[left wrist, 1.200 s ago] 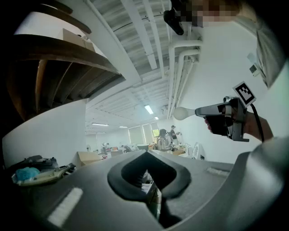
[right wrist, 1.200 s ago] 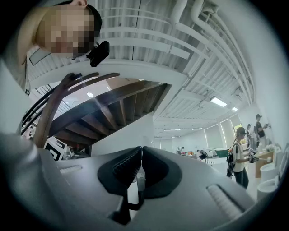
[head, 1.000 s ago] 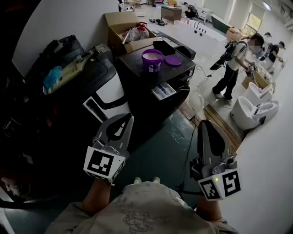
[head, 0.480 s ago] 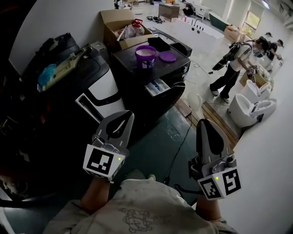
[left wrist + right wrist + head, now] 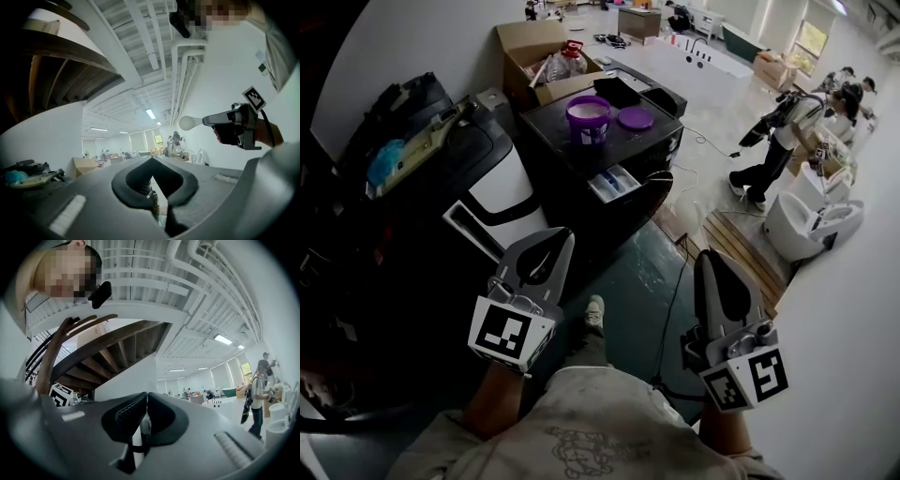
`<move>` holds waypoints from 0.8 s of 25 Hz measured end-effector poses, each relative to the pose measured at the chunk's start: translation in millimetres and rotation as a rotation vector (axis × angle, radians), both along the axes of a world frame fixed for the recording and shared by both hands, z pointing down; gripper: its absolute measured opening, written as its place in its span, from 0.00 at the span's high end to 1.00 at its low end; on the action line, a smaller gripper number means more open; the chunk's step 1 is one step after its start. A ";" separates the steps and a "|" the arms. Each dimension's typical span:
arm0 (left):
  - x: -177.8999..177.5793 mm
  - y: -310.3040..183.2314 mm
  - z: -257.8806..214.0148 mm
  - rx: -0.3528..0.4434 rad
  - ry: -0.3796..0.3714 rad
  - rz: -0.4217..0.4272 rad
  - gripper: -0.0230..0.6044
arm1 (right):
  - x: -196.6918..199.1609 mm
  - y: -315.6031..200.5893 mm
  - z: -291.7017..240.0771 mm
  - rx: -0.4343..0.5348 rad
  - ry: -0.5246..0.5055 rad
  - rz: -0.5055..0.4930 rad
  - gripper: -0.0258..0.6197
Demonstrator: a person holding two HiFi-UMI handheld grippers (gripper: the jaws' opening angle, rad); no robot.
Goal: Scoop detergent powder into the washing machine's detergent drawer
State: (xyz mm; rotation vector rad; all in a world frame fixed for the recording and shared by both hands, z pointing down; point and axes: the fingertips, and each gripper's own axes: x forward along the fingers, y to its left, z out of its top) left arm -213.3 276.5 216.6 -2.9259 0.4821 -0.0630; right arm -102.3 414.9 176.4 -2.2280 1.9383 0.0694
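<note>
Left gripper (image 5: 565, 240): jaws pressed together, nothing between them, held low before body. Probably carrying pose, scooping not begun.

Well ahead of both grippers: washing machine (image 5: 623, 142). Purple detergent tub (image 5: 588, 120) stands uncovered on top, lid (image 5: 636, 117) just beside. Detergent drawer (image 5: 613, 184) pulled out, ready for powder.

Right gripper (image 5: 709, 260): jaws also together, empty.

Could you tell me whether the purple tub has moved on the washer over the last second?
No. The tub still stands just left of the lid on the washer; only the view shifted.
</note>
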 end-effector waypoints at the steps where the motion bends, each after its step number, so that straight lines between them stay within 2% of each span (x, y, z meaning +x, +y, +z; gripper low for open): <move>1: 2.9 -3.5 0.6 0.002 0.001 0.002 0.96 | 2.6 -3.7 1.1 0.000 -0.006 -0.001 0.91; 10: 35.8 -60.1 14.4 -0.023 -0.014 0.000 0.96 | 38.3 -63.0 14.2 -0.034 -0.008 0.003 0.91; 13: 54.5 -87.0 16.2 -0.009 0.002 0.013 0.96 | 54.5 -93.0 19.5 -0.050 -0.008 -0.001 0.91; 20: 101.9 -168.9 24.0 -0.032 -0.007 0.029 0.96 | 98.9 -181.4 22.2 -0.087 -0.012 -0.006 0.91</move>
